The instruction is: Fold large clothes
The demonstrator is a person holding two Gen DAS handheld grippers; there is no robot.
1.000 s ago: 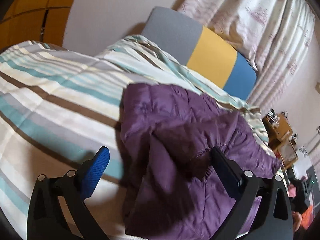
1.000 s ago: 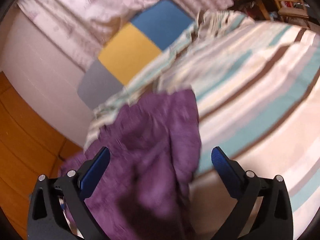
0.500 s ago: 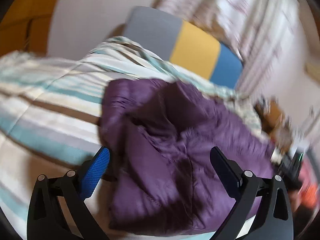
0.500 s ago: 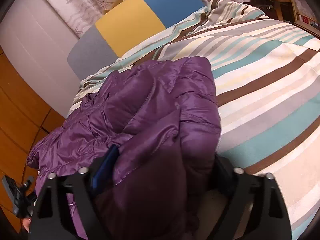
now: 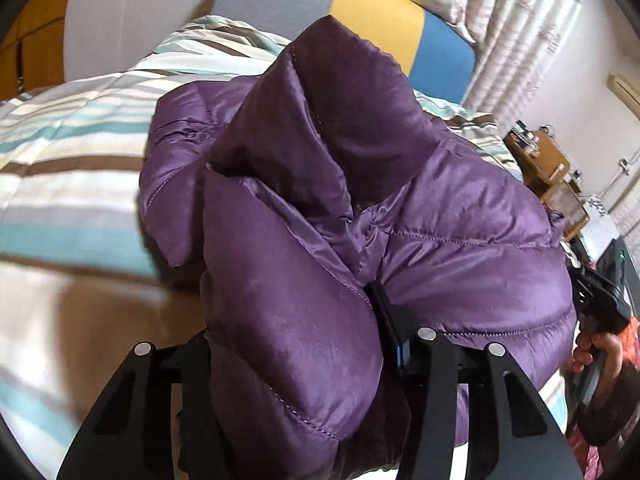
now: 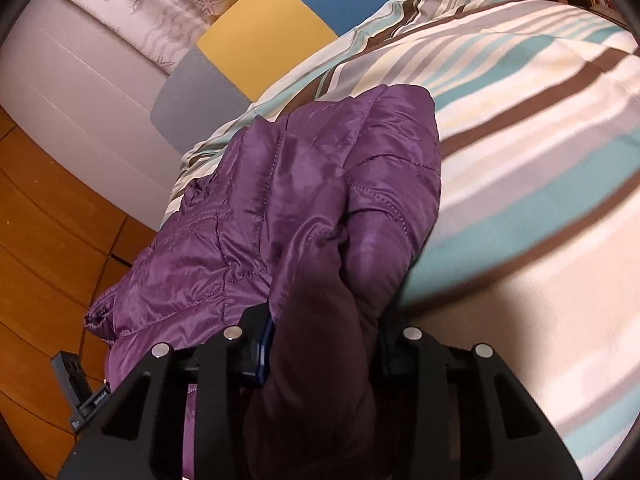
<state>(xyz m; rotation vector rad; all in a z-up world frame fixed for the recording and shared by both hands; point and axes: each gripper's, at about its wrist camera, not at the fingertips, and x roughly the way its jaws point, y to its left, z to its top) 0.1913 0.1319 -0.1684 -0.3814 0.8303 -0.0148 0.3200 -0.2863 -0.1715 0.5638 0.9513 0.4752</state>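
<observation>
A purple quilted puffer jacket [image 5: 460, 220] lies bunched on a striped bed [image 5: 60, 184]. My left gripper [image 5: 296, 344] is shut on a thick fold of the jacket, which bulges between the jaws and hides the left fingertip. In the right wrist view the same jacket [image 6: 312, 200] hangs partly over the bed's left edge. My right gripper [image 6: 324, 344] is shut on another fold of it, which fills the gap between the jaws.
The striped duvet [image 6: 520, 128] covers the bed. A grey, yellow and blue headboard [image 6: 264, 36] and curtains [image 5: 520, 32] stand behind. Wooden floor [image 6: 44, 240] lies left of the bed. Wooden furniture [image 5: 548, 168] stands at the far right.
Both grippers have closed on folds of the jacket. The left one was open half a second ago. The jacket fold is now raised in front of the left camera.
</observation>
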